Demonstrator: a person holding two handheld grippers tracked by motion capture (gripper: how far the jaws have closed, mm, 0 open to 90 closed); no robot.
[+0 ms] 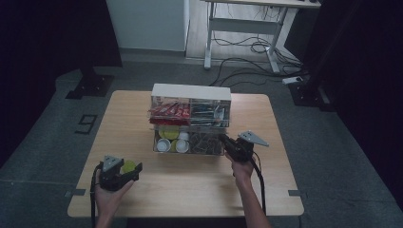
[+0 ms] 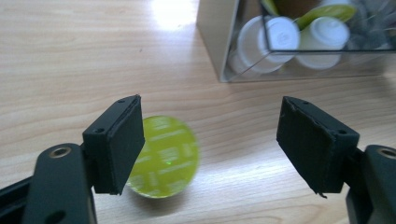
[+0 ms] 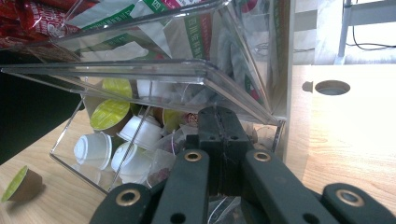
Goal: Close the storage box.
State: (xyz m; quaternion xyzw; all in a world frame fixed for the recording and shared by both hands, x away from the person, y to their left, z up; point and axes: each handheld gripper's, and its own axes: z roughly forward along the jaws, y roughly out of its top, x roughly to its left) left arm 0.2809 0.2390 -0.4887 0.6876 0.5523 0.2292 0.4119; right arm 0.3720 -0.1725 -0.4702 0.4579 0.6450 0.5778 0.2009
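White desk (image 1: pixel 247 14), floor cables (image 1: pixel 247 47) behind table (image 1: pixel 190 190)

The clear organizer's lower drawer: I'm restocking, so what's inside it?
The lower drawer holds white capsules and green-lidded capsules on one side, tangled packets on the other. Anything beneath those is hidden.

My left gripper (image 2: pixel 210 144) has its fingers (image 2: pixel 119 144) spread wide; a green-lidded capsule (image 2: pixel 163 156) lies on the tabletop (image 2: pixel 70 56) beside the left one, untouched, clear organizer (image 2: pixel 233 65) beyond.
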